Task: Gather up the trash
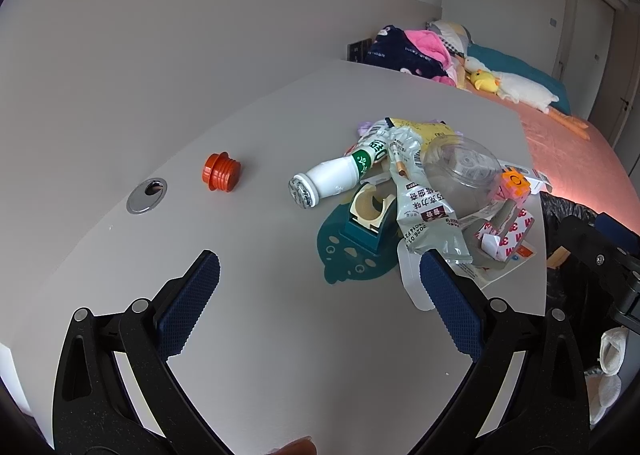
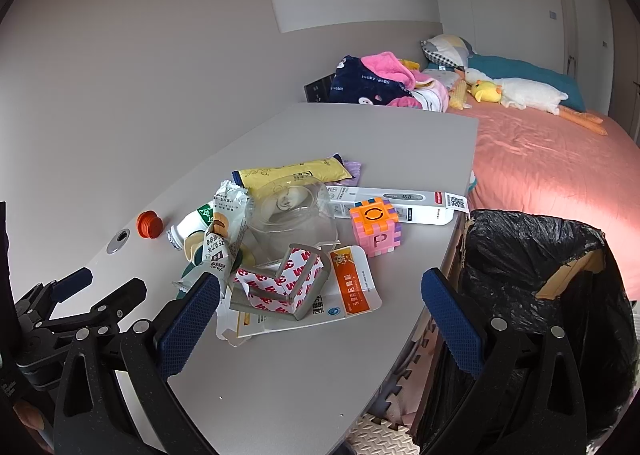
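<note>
Left gripper [image 1: 320,279] wide open, holding nothing, hovering over bare bench [image 1: 248,335]; trash pile sits ahead and to its right, its right finger [image 1: 450,303] just beside the near end of the grey snack wrapper [image 1: 430,215]. Right gripper [image 2: 320,299] also wide open and empty, above the bench's near right edge, pile ahead-left, left finger [image 2: 188,323] near the wrapper's lower end. One bin with black bag [image 2: 532,279] stands beside the bench on the right, just past the right gripper's right finger [image 2: 452,319]. Pile count: one white bottle [image 1: 332,179] lying on its side, cap end toward the left gripper; one clear plastic jar [image 2: 294,217] on its side; one yellow packet [image 2: 296,175] at the back; one purple wrapper [image 2: 354,169] beside it, mostly hidden; one grey foam angle strip with red-and-white backing [image 2: 286,283] resting on one white-and-orange flat card pack [image 2: 352,287]; one long white thermometer box [image 2: 400,201]; one orange-pink-purple puzzle cube [image 2: 376,229] touching that box's front. One teal tape dispenser [image 1: 370,221] under the wrapper, on one teal mat [image 1: 344,255]. One orange threaded cap [image 1: 220,171] apart to the left, next to one metal cable grommet [image 1: 147,195]. Bed [image 2: 552,175] behind, pink cover, one white goose plush [image 2: 528,93], one yellow duck plush [image 2: 486,91].
</note>
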A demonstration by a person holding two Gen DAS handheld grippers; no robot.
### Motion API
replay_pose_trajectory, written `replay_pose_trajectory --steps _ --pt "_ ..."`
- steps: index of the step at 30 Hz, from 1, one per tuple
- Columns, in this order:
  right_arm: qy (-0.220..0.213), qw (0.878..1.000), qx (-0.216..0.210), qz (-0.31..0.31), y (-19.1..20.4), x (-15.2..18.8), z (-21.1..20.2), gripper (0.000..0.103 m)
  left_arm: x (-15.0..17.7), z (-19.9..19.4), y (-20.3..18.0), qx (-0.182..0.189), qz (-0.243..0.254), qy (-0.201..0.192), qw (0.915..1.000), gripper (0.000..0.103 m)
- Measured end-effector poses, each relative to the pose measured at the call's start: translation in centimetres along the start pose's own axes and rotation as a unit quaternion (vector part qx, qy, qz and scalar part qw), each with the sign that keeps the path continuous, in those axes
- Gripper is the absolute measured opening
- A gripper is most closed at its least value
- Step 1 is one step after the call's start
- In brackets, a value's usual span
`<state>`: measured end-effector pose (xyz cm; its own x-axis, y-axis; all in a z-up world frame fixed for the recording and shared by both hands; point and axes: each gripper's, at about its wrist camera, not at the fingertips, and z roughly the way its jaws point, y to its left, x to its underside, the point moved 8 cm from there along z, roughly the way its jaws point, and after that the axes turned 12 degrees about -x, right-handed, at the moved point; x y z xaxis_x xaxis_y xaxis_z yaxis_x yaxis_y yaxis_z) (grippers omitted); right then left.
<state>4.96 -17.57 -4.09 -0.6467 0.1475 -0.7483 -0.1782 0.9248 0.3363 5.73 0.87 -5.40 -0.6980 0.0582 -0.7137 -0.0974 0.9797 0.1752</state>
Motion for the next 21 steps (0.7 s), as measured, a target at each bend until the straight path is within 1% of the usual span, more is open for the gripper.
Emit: replay_pose_trajectory --steps 21 --pt "0.001 1.0 0.001 0.004 -0.32 0.25 -0.09 0.1 -0.08 -0.03 0.27 0.0 -0.003 0.002 1.0 0.097"
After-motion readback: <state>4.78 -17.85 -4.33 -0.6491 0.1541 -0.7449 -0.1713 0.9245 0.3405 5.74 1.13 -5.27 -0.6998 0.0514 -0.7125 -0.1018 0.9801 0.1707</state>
